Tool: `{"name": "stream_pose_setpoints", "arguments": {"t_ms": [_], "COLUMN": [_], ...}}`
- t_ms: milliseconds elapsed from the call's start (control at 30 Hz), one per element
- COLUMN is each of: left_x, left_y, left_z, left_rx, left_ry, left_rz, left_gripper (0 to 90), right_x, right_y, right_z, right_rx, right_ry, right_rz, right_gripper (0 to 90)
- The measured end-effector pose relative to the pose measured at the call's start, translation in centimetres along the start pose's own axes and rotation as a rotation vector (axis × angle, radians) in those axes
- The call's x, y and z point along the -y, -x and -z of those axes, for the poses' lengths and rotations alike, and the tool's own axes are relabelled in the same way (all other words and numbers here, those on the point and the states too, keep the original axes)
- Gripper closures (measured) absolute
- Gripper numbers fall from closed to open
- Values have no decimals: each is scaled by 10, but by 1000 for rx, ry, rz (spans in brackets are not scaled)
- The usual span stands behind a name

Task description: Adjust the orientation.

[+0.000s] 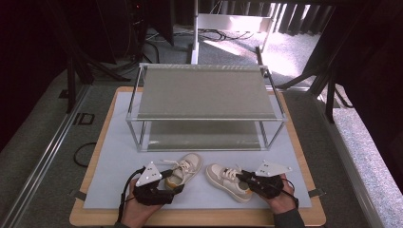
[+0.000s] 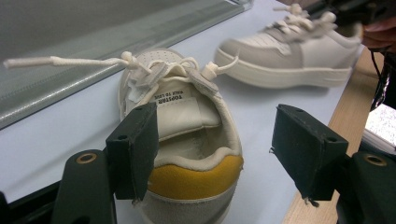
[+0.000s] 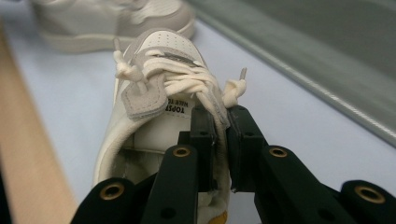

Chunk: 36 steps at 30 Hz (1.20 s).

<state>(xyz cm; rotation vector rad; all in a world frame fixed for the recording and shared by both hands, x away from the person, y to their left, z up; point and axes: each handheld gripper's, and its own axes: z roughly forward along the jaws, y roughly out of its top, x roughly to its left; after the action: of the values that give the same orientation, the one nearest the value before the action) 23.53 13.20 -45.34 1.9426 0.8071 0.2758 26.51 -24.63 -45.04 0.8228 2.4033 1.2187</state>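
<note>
High view: a wooden surface carries a pale mat with a two-tier rack at its far side. Two small white shoes lie on the mat in front of the rack. The left shoe points away and to the right; the right shoe points away and to the left. The left tool sits at the left shoe's heel, and the right tool reaches onto the right shoe's opening.

Left gripper view: the left tool is released, jaws wide apart on either side of the left shoe's yellow heel, the left jaw touching or just beside the collar. The right shoe lies beyond.

Right gripper view: the right tool is clenched on the right shoe's side wall beside the tongue, just below the laces.
</note>
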Motion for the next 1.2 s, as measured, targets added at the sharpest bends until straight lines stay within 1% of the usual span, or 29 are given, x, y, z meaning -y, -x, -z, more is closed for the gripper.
{"name": "stream_pose_setpoints", "arguments": {"t_ms": [167, 200, 233, 267, 333, 400, 433, 467, 500, 600, 633, 667, 700, 733, 767, 800, 867, 900, 933, 967, 1000, 1067, 1100, 1133, 1167, 1200], "left_x": [0, 0, 0, 0, -1, -1, -1, -2, -2, -1, 0, 2, 4, 6, 8, 10, 12, 13, 14, 15, 16, 18, 19, 20, 21, 21], "left_y": [0, -1, -1, -1, -2, -2, -2, -4, -5, -7, -8, -9, -10, -11, -11, -11, -10, -10, -10, -10, -11, -13, -14, -15, -15, -15], "left_z": [0, 0, 0, 1, 2, 5, 5, 8, 10, 14, 14, 14, 13, 13, 12, 11, 9, 8, 6, 5, 3, 0, -1, -3, -5, -7], "left_rx": [5, 5, 5, 4, -4, -9, -9, -14, -18, -17, -16, -17, -15, -9, -3, 5, 0, 5, 6, -2, 0, 7, 10, 10, 11, 7], "left_ry": [6, 9, 9, 13, 15, 24, 24, 29, 28, 24, 24, 17, 5, 0, -4, -7, -22, -30, -43, -61, -71, -85, -92, -101, -109, -120], "left_rz": [10, 14, 14, 16, 14, 17, 17, 17, 16, 16, 12, 7, 4, 1, 3, 3, -14, -14, -18, -22, -20, -10, -6, -3, -2, -5], "left_gripper": [313, 313, 313, 312, 304, 296, 293, 293, 288, 270, 261, 254, 242, 223, 199, 177, 155, 141, 141, 141, 141, 142, 147, 149, 151, 163], "right_x": [-7, -8, -8, -12, -13, -15, -15, -16, -18, -20, -21, -23, -24, -24, -24, -24, -24, -24, -24, -23, -23, -19, -13, -9, -3, 1], "right_y": [0, 0, 0, -3, -4, -6, -6, -6, -4, -3, -4, -5, -6, -9, -11, -10, -7, -5, -3, -3, -3, -3, -5, -6, -5, -3], "right_z": [-6, -7, -7, -13, -16, -19, -19, -21, -22, -25, -26, -26, -27, -28, -28, -27, -22, -17, -9, -5, -5, -2, 0, 1, 3, 4], "right_rx": [60, 61, 61, 93, 103, 138, 138, 153, 163, 198, 203, 190, 166, 157, 172, 172, 133, 121, 81, 60, 60, 17, 12, 6, -19, -52], "right_ry": [9, 10, 10, 5, -3, -14, -14, -18, -25, -32, -36, -40, -45, -52, -47, -44, 1, 31, 69, 64, 64, 32, 16, 19, 47, 43], "right_rz": [-28, -31, -31, -32, -29, -32, -32, -37, -68, -91, -87, -81, -73, -68, -61, -68, -114, -138, -143, -136, -136, -108, -91, -93, -120, -143], "right_gripper": [819, 819, 819, 818, 818, 818, 818, 819, 818, 809, 794, 761, 719, 698, 661, 605, 532, 500, 455, 404, 404, 371, 350, 352, 347, 340]}}
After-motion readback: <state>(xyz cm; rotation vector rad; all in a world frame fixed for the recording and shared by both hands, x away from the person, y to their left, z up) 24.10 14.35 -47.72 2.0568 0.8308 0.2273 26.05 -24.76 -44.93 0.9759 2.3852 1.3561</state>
